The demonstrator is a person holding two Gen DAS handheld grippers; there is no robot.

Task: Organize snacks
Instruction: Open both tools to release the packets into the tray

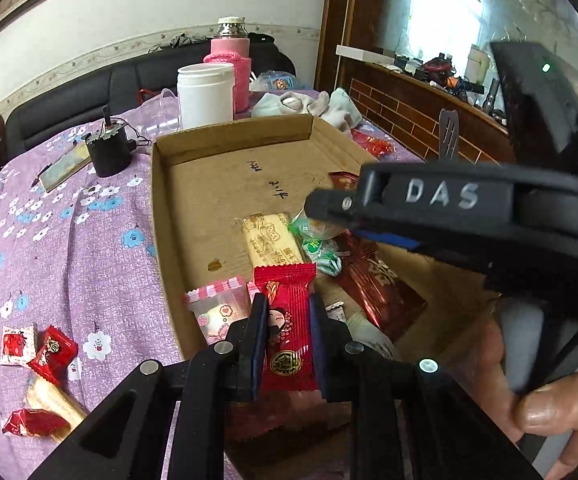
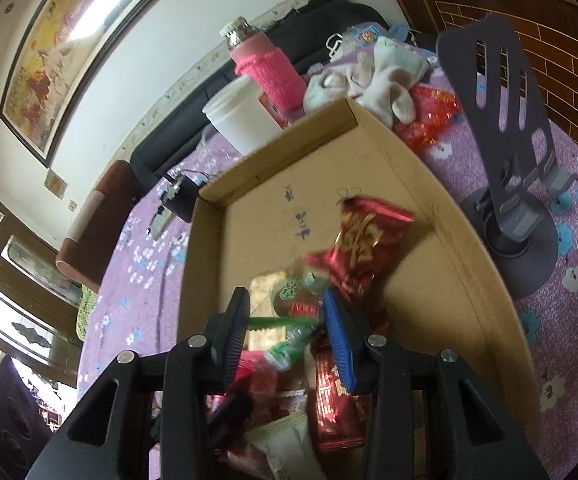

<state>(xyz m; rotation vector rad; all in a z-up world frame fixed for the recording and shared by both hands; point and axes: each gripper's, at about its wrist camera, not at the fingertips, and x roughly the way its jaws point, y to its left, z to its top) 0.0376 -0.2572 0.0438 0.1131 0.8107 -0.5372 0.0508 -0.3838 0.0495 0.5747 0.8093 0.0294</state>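
Note:
A shallow cardboard box (image 1: 161, 200) (image 2: 429, 184) lies on a purple flowered tablecloth. In it are a beige biscuit pack (image 1: 273, 240), a pink-and-white packet (image 1: 217, 308) and dark red packets (image 1: 377, 280) (image 2: 365, 248). My left gripper (image 1: 288, 308) hangs over the box's near edge, shut on a red snack packet (image 1: 287, 340) with a cartoon figure. My right gripper (image 2: 287, 312) is over the box, shut on a green-wrapped candy (image 2: 295, 300). In the left wrist view the right gripper (image 1: 321, 210) reaches in from the right, with the green candy (image 1: 315, 230) under its tip.
Loose red and white snacks (image 1: 37, 360) lie on the cloth left of the box. Behind the box stand a white jar (image 1: 205, 96), a pink-sleeved flask (image 1: 231, 64) and a black device (image 1: 109, 152). A grey phone stand (image 2: 509, 140) rises right of the box. A person's hand (image 1: 549, 404) holds the right gripper.

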